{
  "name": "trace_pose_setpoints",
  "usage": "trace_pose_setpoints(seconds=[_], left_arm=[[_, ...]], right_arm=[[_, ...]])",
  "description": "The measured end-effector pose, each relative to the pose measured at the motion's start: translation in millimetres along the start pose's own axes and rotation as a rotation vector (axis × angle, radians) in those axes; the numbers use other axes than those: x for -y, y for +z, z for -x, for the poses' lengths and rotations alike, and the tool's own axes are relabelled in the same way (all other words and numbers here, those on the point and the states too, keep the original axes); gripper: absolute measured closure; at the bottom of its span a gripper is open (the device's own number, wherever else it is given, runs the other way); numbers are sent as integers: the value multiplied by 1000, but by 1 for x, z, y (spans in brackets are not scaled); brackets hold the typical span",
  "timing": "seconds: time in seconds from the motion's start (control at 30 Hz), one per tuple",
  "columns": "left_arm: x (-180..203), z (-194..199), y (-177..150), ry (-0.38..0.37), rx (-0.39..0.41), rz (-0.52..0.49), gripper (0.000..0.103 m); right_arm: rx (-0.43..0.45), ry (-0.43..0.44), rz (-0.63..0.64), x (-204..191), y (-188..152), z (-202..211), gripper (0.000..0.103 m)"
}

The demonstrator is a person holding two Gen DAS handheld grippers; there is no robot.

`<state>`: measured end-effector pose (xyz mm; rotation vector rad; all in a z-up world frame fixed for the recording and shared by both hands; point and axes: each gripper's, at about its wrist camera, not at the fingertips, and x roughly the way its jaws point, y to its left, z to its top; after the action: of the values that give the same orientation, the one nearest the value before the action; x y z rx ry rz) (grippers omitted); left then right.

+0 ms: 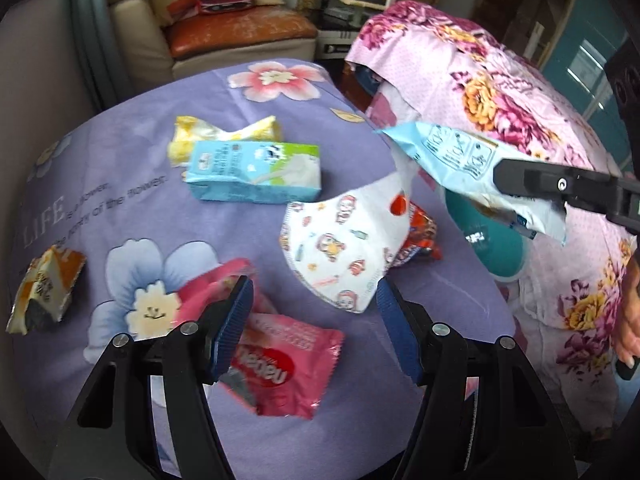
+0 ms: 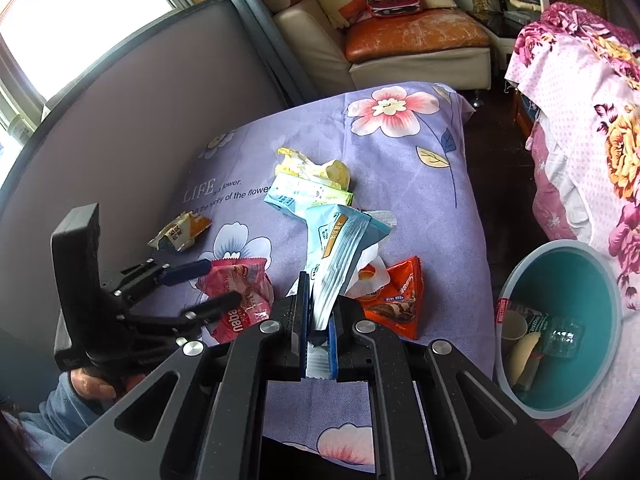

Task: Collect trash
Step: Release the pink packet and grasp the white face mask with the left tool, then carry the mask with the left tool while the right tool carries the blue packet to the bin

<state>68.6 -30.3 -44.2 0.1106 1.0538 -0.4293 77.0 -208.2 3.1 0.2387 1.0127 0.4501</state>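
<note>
Your teal bin (image 2: 560, 320), at four o'clock off the bed (image 2: 420, 168) edge, held a clear bottle (image 2: 560, 338), a paper cup (image 2: 512, 326) and more. Your right hand-held gripper (image 2: 320, 320) clamped a light-blue wrapper (image 2: 340, 240). Your left hand-held gripper (image 1: 316, 304) stood open over the pink wrapper (image 1: 288, 360), beside the mask (image 1: 344, 248) and milk carton (image 1: 256, 172).
</note>
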Motion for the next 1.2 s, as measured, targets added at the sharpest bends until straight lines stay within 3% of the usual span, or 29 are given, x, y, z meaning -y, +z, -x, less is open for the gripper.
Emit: trace_pose_setpoints(seconds=[0.17, 0.33, 0.4, 0.5, 0.8, 1.2], left_arm=[[19, -41, 2, -17, -83, -43, 38], [17, -62, 7, 18, -87, -48, 41], [15, -68, 8, 16, -108, -45, 85], [13, -68, 10, 29, -90, -27, 99], [-30, -44, 17, 84, -29, 138, 101], [-31, 43, 24, 16, 152, 188, 101]], right_arm=[[-3, -1, -28, 13, 1, 4, 96], [-11, 14, -48, 23, 0, 3, 96], [-16, 18, -53, 25, -1, 0, 96], [-21, 16, -58, 27, -1, -3, 96], [12, -54, -62, 32, -4, 3, 96], [57, -62, -90, 44, -9, 26, 96]])
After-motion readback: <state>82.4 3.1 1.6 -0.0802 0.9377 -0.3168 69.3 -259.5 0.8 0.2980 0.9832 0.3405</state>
